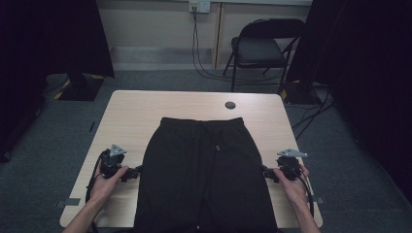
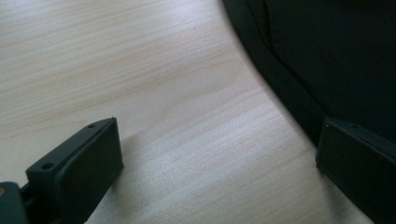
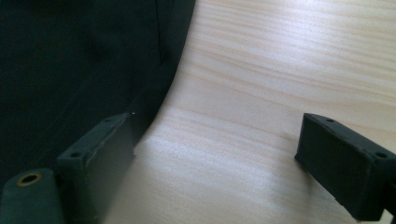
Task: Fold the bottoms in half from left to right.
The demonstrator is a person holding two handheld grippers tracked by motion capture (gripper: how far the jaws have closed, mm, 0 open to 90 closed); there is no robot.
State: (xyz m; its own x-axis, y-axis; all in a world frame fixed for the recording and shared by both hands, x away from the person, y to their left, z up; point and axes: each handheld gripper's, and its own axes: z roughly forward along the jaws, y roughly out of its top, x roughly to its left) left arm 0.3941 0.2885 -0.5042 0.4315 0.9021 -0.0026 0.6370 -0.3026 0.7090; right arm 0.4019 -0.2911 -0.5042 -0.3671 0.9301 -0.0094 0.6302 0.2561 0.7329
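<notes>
Both hands are resting on the desk (image 1: 145,104), one on each side of the black shorts (image 1: 204,170), which are lying flat down the middle of the desk with the hem end hanging off the near edge.

The left tool (image 1: 137,171) is sitting just beside the shorts' left edge, jaws spread wide and gripping nothing; in the left gripper view (image 2: 215,158) bare wood is showing between them, with one jaw right at the hem of the shorts (image 2: 327,56).

The right tool (image 1: 265,171) is mirroring it at the shorts' right edge, released too, wood between its jaws (image 3: 215,154) and the cloth (image 3: 79,60) beside one jaw.

Beyond the shorts' waistband, a small dark disc (image 1: 230,105) is lying on the desk. Past the desk, a folding chair (image 1: 260,48) is standing by the wall.
</notes>
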